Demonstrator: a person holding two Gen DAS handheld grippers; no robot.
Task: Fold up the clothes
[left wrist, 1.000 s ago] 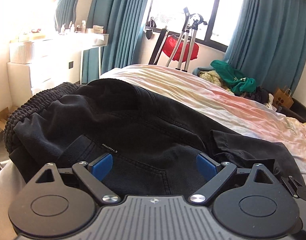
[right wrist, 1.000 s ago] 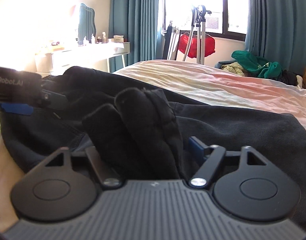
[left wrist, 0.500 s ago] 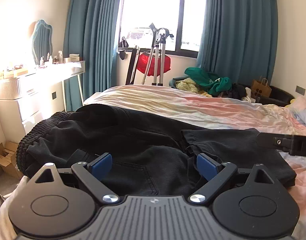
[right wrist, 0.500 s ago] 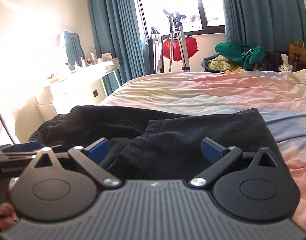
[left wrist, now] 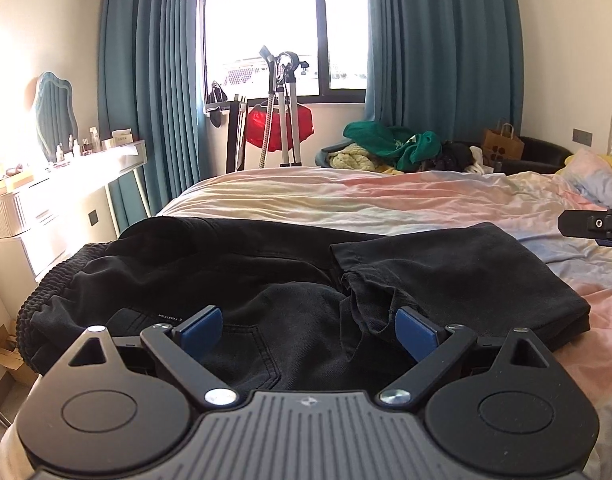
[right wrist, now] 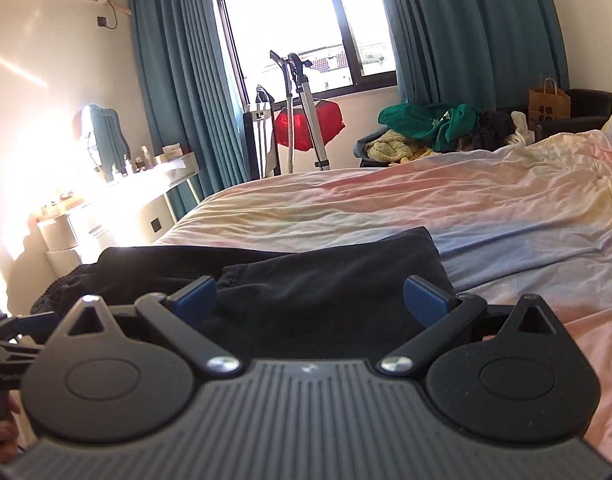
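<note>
Fingers spread on both sides, nothing pinched.
Since a second ago I've let go: right gripper and left gripper backed off, black trousers folded on the bed at 12 o'clock.

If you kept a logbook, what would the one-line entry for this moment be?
task: fold clothes | left gripper: open, empty | right gripper: open, empty | black pants: folded over, on bed

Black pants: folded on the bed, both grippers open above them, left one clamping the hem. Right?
Not quite. The left gripper clamps nothing: the left wrist view shows its blue pads spread wide, with the black pants lying loose between them. The rest holds: the pants lie folded on the bed, and the right gripper is open above them too.
</note>
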